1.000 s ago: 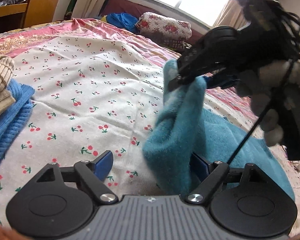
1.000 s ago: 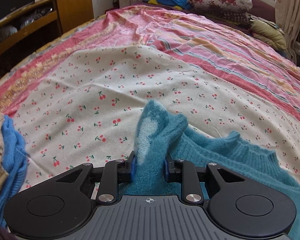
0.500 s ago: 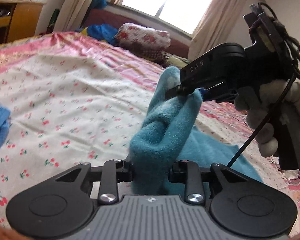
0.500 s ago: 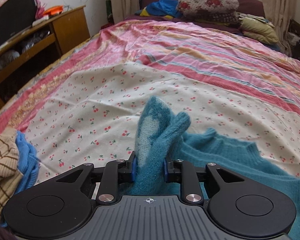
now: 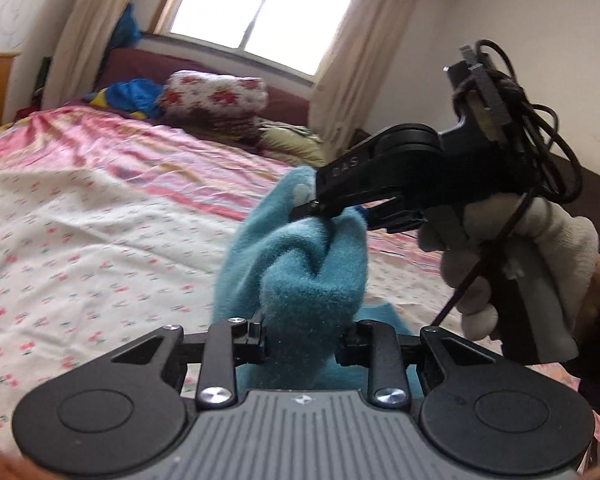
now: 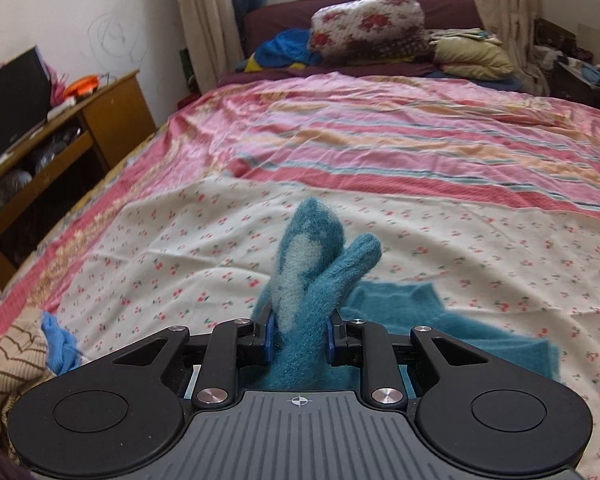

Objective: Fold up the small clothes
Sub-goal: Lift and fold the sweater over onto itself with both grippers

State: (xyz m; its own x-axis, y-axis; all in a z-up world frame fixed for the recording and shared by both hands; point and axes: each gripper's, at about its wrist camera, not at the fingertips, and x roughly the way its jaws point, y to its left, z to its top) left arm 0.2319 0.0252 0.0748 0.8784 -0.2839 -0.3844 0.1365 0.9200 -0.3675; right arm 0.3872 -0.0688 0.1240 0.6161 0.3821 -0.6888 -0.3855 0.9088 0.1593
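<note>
A bunched grip is judged the main risk: if the thick knit slips from either pair of tongs as it is carried, the fold would be spoiled. The teal sweater [image 6: 308,280] is held raised above the cherry-print sheet [image 6: 180,248], with its far part trailing on that sheet. The left tongs [image 5: 304,340] are clamped narrowly on a gathered wad of it; the right tongs [image 6: 298,338] are likewise pinched on a fold beside it.
</note>
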